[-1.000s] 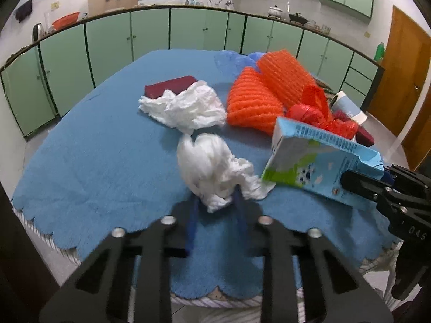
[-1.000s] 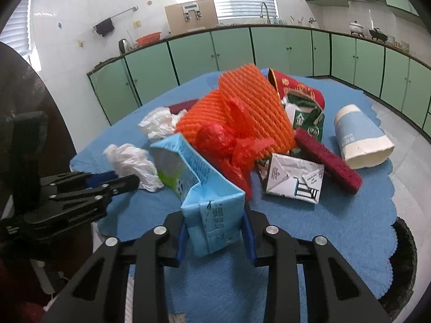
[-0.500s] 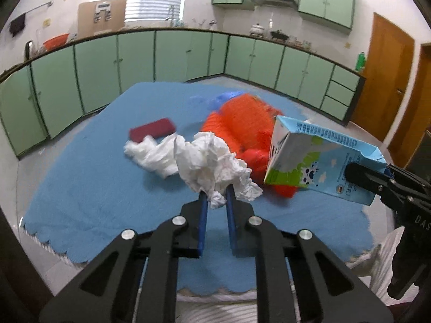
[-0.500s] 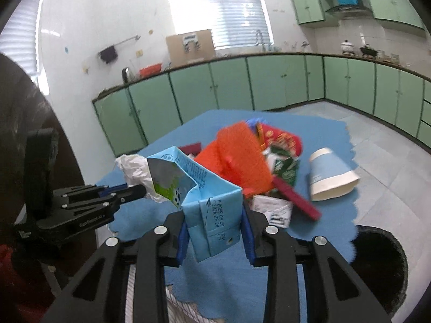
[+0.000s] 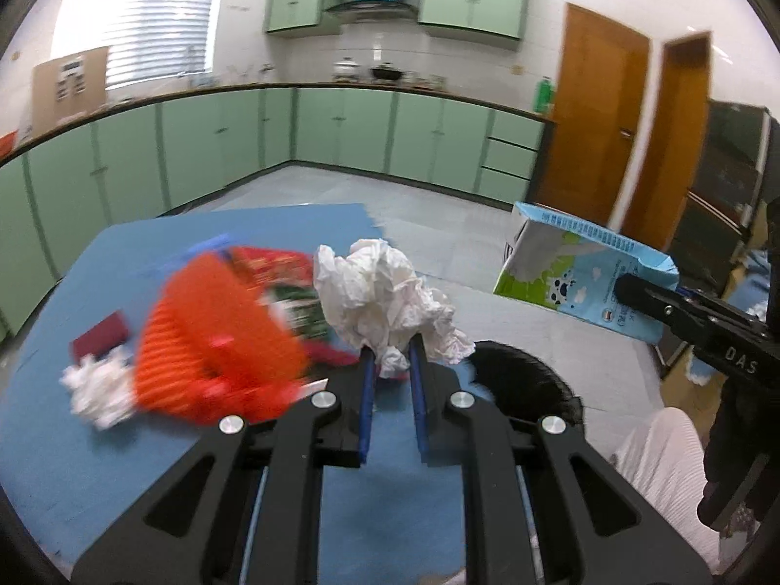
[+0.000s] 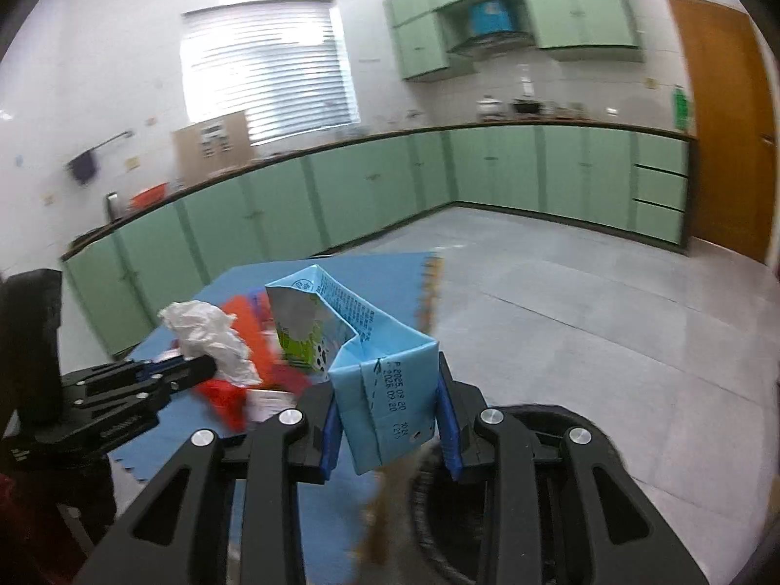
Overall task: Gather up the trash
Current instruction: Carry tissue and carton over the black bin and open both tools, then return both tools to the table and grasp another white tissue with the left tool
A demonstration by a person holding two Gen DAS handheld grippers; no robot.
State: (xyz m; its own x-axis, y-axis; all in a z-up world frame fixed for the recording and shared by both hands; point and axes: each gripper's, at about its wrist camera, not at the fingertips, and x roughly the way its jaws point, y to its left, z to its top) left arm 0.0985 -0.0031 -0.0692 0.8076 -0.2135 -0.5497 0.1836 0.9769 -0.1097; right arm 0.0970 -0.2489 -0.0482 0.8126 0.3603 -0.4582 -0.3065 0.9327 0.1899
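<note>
Above the blue table (image 5: 122,438), green cabinets (image 6: 370,195) behind, jaws pinch tissue (image 5: 385,297) and carton (image 6: 375,375).

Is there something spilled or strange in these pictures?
Yes. Brown liquid seems to run from the bottom of the blue carton held in the right tool, in a blurred streak beside the black bin's rim. The left tool holds crumpled white tissue; nothing odd there.

Green cabinets (image 5: 341,131) line the far walls beneath a dark counter (image 6: 487,127). Window blinds (image 6: 268,63) at far left. Two brown doors (image 5: 604,112) at right. Grey tiled floor (image 6: 585,292). Blue tabletop (image 5: 73,438) near left.
</note>
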